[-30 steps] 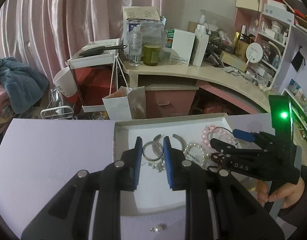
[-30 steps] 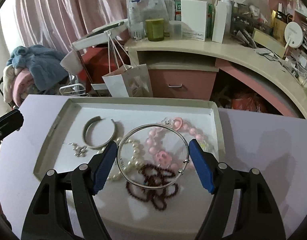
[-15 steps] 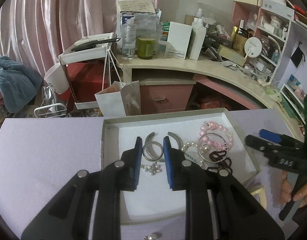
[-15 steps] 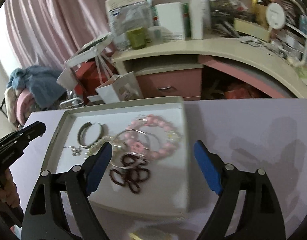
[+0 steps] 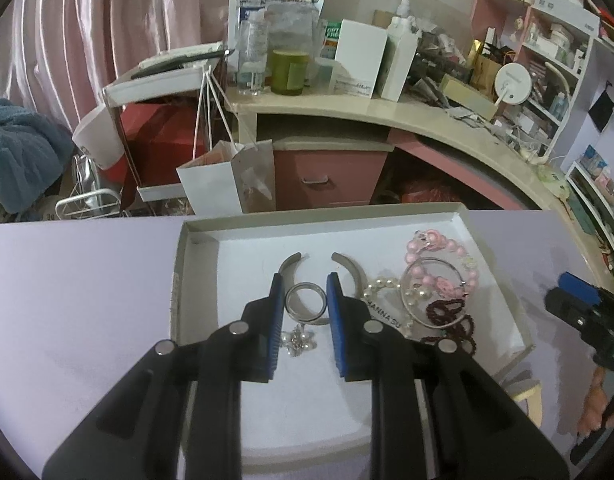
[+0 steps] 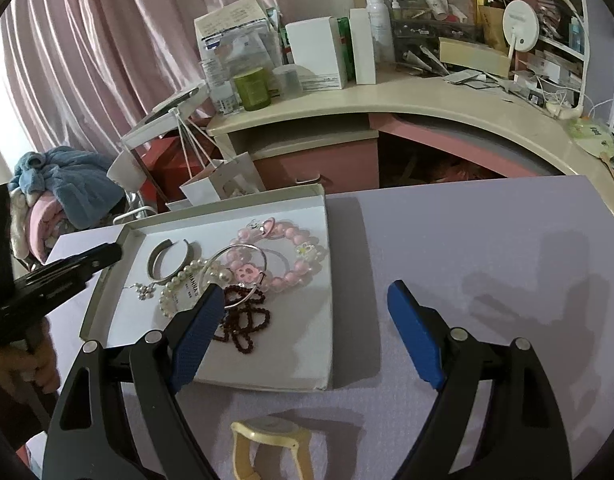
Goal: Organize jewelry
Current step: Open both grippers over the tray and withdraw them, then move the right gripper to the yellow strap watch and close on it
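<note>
Left gripper (image 5: 305, 300): blue pads nearly closed on a silver ring (image 5: 305, 299), clamped at both sides and held above the tray (image 5: 179, 280), over its middle. Right gripper (image 6: 303, 312): jaws wide, having just been opening, nothing between them; its left finger (image 6: 199, 332) hangs over the tray's near right part, its right finger over the bare lilac surface (image 6: 487, 248) beyond the tray's right edge. Tray: shallow, white-lined, grey-walled, set toward the surface's far edge. Contents, from the tray's left to right: small pearl cluster piece (image 5: 298, 338), near the middle, below the held ring; open silver cuff bangle (image 6: 165, 258), toward the far wall; white pearl bracelet (image 6: 187, 280), touching the cuff's near side, with a lettered tag; thin silver hoop bangle (image 6: 235, 276), lying across the pearls and the pink beads; pink bead bracelet (image 6: 283, 256) with charms, toward the right wall; dark red bead strand (image 6: 243, 320), looped in a heap, nearest the tray's front edge. Outside the tray: yellow wristwatch (image 6: 267, 446), on the surface near its front edge, just beyond the tray's near right corner. A person's hand (image 6: 39, 364) grips the left tool's handle at the left of the right wrist view.
</note>
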### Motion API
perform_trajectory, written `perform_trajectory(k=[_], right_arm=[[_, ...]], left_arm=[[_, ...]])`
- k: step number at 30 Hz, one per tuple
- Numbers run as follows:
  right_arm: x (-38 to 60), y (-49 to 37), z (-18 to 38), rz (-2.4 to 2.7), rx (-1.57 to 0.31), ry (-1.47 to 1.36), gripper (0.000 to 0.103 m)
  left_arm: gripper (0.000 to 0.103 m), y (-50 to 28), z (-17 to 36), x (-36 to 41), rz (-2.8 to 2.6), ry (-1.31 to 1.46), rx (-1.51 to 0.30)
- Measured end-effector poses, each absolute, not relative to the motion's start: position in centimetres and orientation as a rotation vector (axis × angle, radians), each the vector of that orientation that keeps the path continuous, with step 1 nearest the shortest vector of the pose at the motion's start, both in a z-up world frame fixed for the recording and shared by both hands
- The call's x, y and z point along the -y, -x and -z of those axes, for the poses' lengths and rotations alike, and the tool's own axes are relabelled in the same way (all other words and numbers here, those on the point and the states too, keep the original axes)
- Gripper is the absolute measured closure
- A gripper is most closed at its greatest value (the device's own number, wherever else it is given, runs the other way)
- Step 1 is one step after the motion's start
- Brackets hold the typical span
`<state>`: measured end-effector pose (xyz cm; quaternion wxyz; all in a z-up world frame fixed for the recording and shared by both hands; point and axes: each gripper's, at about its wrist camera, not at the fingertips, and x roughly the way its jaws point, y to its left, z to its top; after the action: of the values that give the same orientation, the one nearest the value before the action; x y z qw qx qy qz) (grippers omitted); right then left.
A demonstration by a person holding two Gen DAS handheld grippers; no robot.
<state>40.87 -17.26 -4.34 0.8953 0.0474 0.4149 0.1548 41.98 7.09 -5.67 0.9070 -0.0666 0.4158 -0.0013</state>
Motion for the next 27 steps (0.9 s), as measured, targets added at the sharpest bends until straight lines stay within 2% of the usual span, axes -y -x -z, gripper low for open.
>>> perform_trajectory(k=[5,7,8,9,18,27], right_arm=[[17.3,-40.4,4.3,-0.321,-0.859,-0.103,0.018],[17.5,-40.0,4.2,-0.314,-0.858,-0.108,0.018],[17.7,-39.8,4.1,-0.310,-0.855,-0.110,0.018],[17.8,-39.6,4.1,-0.307,-0.852,-0.111,0.018],[19.6,-36.0,4.3,-0.281,-0.852,-0.134,0.018],[19.1,-32.6,5.0,-0.310,-0.883,-0.131,0.018]], left_arm=[[0.081,-42.8,6.4,-6.9,0.005,0.132,-0.872],[0.075,-42.8,6.3,-7.0,-0.002,0.134,-0.868],[0.066,-42.7,6.2,-7.0,-0.005,0.139,-0.866],[0.063,-42.3,6.0,-7.2,-0.014,0.149,-0.856],[0.042,-35.0,3.5,-10.5,-0.127,0.230,-0.778],[0.037,-28.6,4.1,-11.5,-0.209,0.274,-0.803]])
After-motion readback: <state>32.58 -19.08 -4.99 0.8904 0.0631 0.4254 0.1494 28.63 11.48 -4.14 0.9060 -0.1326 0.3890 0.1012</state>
